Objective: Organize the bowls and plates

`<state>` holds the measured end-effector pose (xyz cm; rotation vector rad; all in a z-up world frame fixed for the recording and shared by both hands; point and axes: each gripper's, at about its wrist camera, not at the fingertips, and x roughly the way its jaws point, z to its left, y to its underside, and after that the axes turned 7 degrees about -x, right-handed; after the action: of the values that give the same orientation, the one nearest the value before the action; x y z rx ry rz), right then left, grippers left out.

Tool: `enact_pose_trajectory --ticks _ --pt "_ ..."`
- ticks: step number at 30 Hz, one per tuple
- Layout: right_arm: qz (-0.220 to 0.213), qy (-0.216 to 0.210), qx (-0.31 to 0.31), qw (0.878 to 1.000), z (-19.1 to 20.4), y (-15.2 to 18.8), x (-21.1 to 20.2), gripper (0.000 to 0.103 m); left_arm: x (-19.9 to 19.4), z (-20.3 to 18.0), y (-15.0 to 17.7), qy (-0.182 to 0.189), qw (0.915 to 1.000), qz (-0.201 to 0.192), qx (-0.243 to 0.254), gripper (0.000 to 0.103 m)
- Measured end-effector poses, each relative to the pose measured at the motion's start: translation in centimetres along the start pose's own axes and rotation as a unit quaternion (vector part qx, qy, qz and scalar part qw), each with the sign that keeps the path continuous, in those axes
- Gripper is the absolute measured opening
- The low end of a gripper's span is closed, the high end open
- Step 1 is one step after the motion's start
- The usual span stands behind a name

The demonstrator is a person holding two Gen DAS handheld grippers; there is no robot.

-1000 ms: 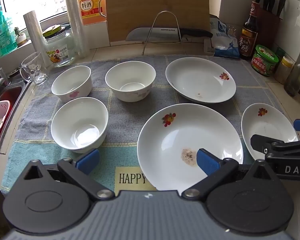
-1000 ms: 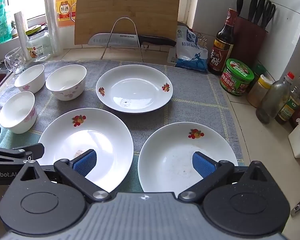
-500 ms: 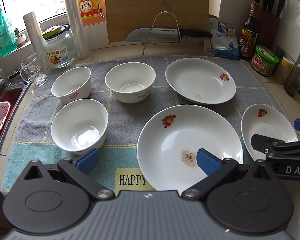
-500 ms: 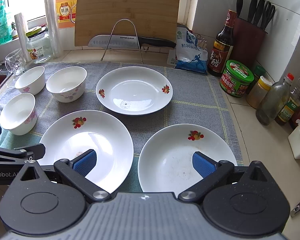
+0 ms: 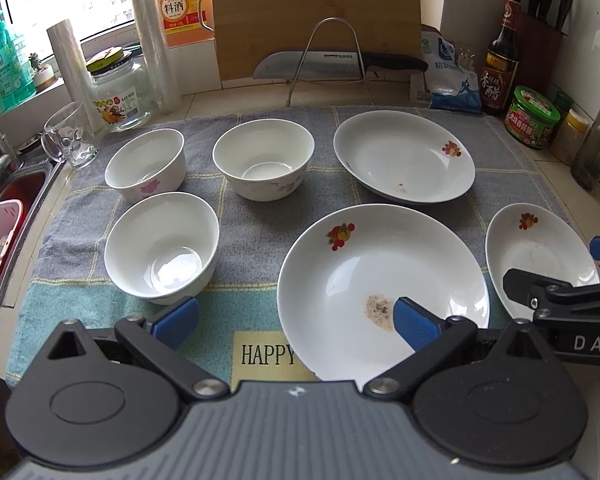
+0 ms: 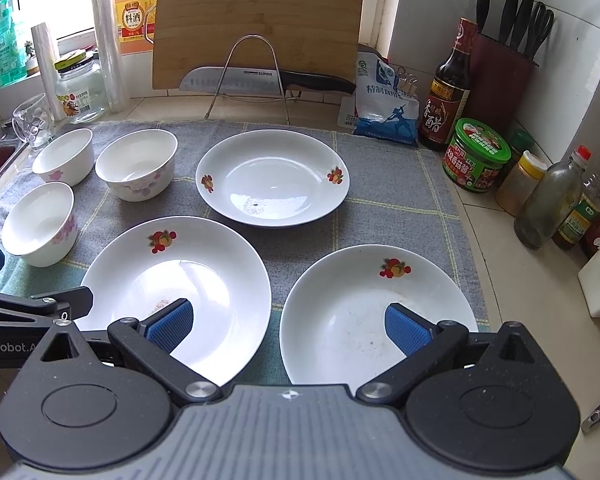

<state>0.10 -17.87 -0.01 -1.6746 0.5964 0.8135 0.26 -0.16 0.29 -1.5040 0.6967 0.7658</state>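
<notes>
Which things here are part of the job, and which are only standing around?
Job: three plates, three bowls.
Around: knife, cutting board, glass mug, jar, bottles.

My own body hides the near rim of the big plate [image 5: 380, 264], and the right plate [image 5: 540, 252] is partly behind my right gripper [image 5: 560, 292].

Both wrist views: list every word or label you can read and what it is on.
"HAPPY": the mat.
"SUPOR": the knife blade.
"料酒": the orange jug.
"香醋": the dark bottle.
"DAS", cut off at the frame edge: the right gripper, seen from the left wrist.
"enRobot.A", cut off at both ends: the left gripper, seen from the right wrist.
Salt bag, green tub and glass jar labels: too small to read.
</notes>
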Motion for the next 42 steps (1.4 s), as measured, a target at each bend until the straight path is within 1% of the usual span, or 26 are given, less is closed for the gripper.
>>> enact_pose_trajectory --ticks 42 --pt "-0.004 -0.003 -0.005 1.000 0.64 0.59 -0.88 0.103 -0.68 0.44 0.73 -0.001 1.0000 0.001 -0.001 0.102"
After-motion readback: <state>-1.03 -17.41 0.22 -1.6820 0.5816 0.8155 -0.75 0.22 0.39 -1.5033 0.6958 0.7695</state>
